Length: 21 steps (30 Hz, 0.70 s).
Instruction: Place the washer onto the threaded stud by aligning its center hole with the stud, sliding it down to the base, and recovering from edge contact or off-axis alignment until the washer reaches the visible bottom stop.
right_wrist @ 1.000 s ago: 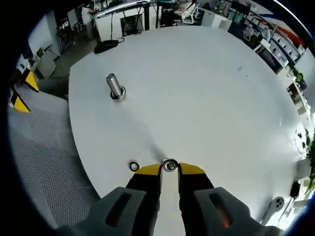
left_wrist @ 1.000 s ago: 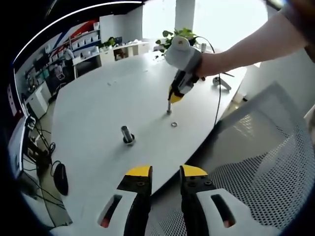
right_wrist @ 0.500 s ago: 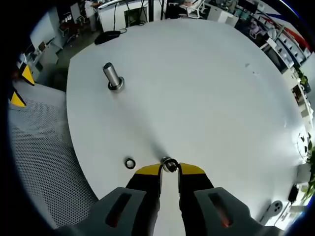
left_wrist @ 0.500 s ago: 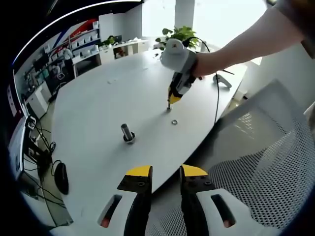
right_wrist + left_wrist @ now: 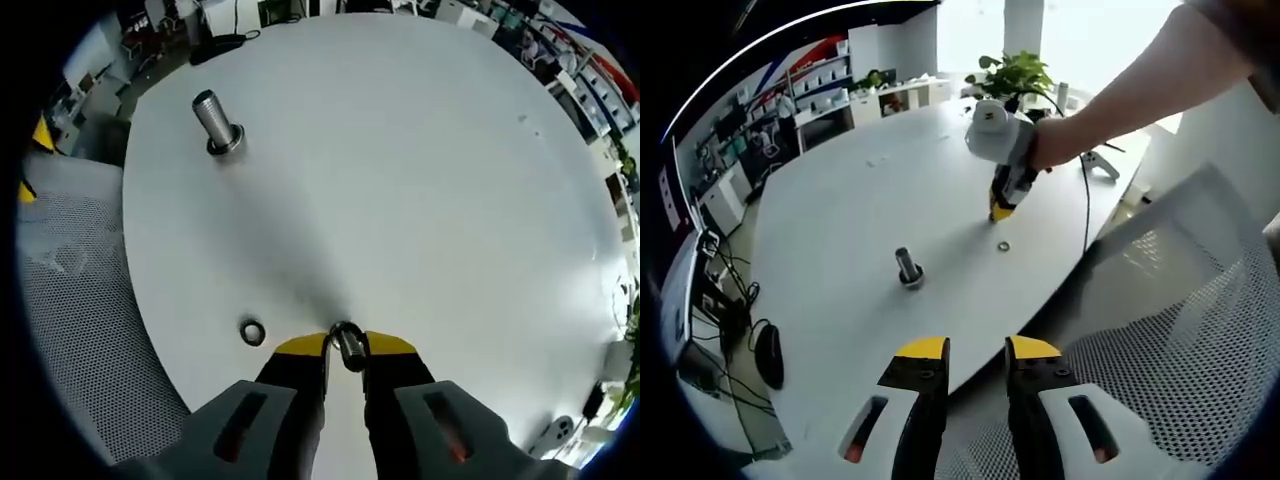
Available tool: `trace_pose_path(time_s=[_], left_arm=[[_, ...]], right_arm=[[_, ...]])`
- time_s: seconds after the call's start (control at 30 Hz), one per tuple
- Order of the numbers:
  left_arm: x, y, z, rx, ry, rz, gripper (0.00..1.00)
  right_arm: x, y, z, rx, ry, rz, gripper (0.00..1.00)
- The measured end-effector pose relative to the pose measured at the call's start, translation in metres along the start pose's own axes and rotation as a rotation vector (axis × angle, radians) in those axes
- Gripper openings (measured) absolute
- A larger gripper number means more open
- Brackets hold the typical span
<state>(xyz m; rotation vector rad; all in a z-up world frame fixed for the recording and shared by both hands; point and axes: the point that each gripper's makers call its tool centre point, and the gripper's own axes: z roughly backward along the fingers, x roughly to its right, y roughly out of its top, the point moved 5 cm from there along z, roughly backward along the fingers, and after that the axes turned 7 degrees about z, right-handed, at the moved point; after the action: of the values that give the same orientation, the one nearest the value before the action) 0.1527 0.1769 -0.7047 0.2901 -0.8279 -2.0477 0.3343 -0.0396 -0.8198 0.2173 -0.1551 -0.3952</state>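
Note:
A threaded steel stud [image 5: 907, 268] [image 5: 215, 120] stands upright on the white round table [image 5: 840, 220] [image 5: 420, 180]. My right gripper [image 5: 345, 347] is shut on a small steel washer [image 5: 346, 346], which sits tilted on edge between the yellow tips, a little above the table. In the left gripper view the right gripper [image 5: 1000, 212] hangs to the right of and beyond the stud, held by a person's hand. A second washer [image 5: 1003, 245] [image 5: 251, 330] lies flat on the table near it. My left gripper [image 5: 978, 352] stands open, holding nothing, off the table's near edge.
A white mesh chair [image 5: 1160, 330] [image 5: 70, 300] sits against the table's edge. A black mouse [image 5: 768, 355] [image 5: 215, 42] lies at the far side from the right gripper. A cable [image 5: 1085, 200] and a potted plant [image 5: 1015, 72] lie behind the right gripper.
The right gripper has lifted off the table with the washer, which has tipped from flat to on edge between the tips. The loose washer and the stud stay put; the left gripper is unchanged.

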Motion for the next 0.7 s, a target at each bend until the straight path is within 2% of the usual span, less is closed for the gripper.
trace_pose_path(time_s=[0.47,0.6,0.7], left_arm=[[0.0002,0.0001,-0.0001,-0.003,-0.006,0.001,0.2],[0.0005,-0.0004,-0.0002,-0.004,-0.009,-0.001,0.19],[0.0011,-0.0006,-0.0001,-0.004,-0.01,-0.004,0.19]], right_arm=[[0.002,0.0014,-0.0023,0.008,0.003,-0.002,0.16],[-0.0001,-0.0058,-0.0037,-0.016,-0.002,0.0,0.16],[-0.0009,-0.0081,-0.0014,-0.005,-0.005,-0.016,0.17]])
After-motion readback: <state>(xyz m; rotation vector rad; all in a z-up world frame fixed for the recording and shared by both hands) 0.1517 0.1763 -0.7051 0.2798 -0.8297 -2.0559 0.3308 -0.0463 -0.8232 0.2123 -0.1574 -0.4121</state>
